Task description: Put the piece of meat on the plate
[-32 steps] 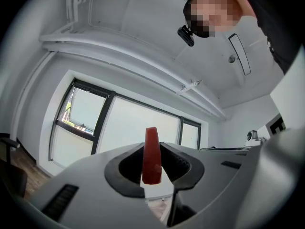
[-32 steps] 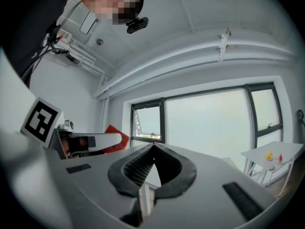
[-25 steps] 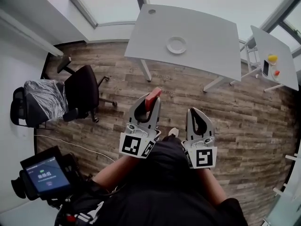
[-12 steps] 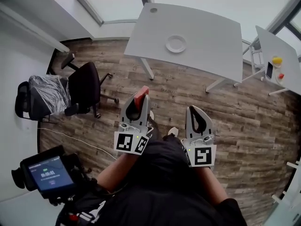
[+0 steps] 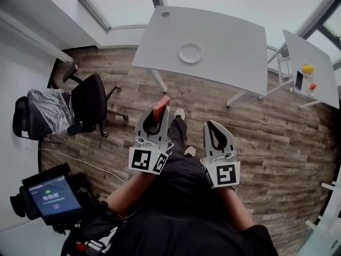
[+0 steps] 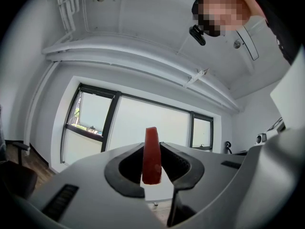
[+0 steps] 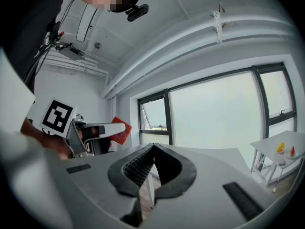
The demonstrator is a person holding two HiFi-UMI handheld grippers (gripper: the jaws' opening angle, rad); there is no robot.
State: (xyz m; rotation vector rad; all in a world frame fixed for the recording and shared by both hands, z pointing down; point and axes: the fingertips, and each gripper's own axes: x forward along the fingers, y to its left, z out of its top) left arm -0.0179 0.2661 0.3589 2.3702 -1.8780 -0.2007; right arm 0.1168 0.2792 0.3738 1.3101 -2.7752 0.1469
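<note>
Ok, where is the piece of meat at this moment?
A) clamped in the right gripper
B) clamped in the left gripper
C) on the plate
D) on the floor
B: the left gripper view shows the piece of meat pinched upright between the jaws of the left gripper. The plate is bare and the right gripper is shut on nothing.

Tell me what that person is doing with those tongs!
A person holds tongs in each hand. The left tongs grip a red piece of meat, which sticks up between the tips. The right tongs are shut and empty. The white plate sits bare on the grey table ahead, so the meat isn't on it yet.
</note>
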